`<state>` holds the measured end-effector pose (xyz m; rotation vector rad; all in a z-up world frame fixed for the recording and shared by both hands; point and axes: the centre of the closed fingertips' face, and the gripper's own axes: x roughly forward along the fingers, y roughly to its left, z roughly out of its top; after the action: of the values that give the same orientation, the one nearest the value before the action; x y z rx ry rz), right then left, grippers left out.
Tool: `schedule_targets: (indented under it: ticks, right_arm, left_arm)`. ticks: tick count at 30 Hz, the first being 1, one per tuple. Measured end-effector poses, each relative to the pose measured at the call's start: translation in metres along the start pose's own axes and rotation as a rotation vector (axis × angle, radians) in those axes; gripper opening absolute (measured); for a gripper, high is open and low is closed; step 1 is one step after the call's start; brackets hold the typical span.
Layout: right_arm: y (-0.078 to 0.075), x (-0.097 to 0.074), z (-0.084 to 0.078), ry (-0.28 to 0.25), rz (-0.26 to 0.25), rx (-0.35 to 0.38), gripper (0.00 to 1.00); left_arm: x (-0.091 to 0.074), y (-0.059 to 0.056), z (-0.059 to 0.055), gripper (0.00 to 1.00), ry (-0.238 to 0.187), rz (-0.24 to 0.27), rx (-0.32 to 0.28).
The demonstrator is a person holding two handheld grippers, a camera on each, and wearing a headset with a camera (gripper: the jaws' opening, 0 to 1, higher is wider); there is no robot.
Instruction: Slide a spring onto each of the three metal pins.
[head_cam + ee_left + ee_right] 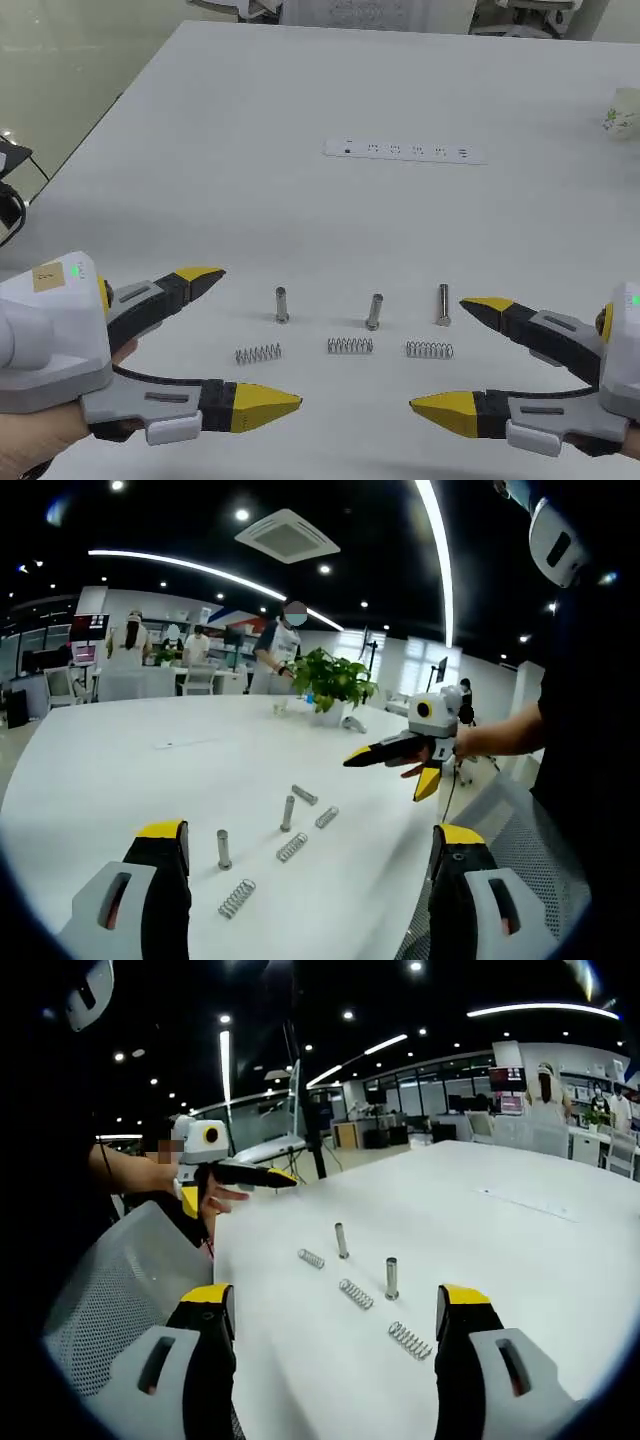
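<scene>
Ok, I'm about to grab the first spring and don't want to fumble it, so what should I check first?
1. Three pins upright and bare: ok.
2. Three springs lying loose, one before each pin: ok.
3. Left gripper open, empty: ok.
4. Right gripper open, empty: ok.
5. Springs wide enough to slide over the pins: cannot tell.

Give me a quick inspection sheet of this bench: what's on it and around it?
Surface: white table, flat.
Job's things: three metal pins upright in a row; three springs lying in front of them, none on a pin.
Clutter: socket strip; cup near the far right edge.
Grippers: left gripper and right gripper open, holding nothing.
Cables: nothing seen.
Surroundings: potted plant, people, mesh chair.
</scene>
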<state>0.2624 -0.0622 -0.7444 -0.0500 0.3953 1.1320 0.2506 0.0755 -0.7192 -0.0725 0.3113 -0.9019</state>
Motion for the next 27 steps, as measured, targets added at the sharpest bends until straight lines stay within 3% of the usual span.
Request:
schedule_targets:
  ticks: [27]
  right_arm:
    - [-0.0006, -0.0016, -0.0043, 0.015, -0.002, 0.002, 0.80]
  left_arm:
    - [0.0003, -0.0022, -0.0014, 0.98, 0.004, -0.005, -0.005]
